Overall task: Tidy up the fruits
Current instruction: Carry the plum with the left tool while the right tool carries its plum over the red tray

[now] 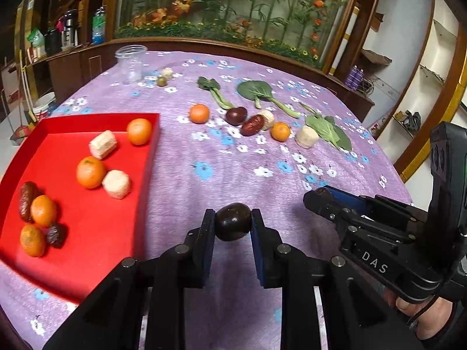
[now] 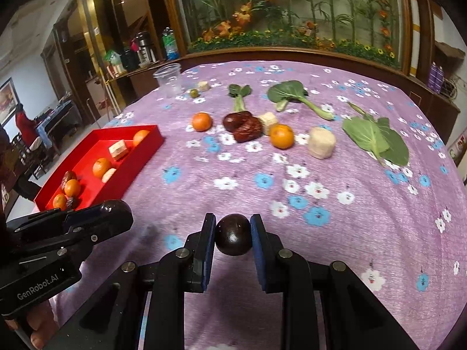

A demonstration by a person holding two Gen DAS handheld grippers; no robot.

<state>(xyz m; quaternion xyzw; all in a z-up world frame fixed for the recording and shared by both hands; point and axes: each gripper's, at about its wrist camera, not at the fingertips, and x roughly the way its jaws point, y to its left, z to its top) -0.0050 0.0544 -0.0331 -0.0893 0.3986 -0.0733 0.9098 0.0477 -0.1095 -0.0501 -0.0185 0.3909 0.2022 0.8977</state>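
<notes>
Clamping a dark plum apiece, the left gripper (image 1: 233,224) and right gripper (image 2: 233,233) seem bound for the red tray (image 1: 96,227) off to their left.

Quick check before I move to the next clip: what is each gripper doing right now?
Left gripper: closed on a dark round fruit.
Right gripper: closed on another dark round fruit.

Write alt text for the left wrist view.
The left tool grips a dark round fruit above a purple floral tablecloth. A red tray on the left holds oranges, dates and pale chunks; the right tool also carries a dark fruit.
</notes>
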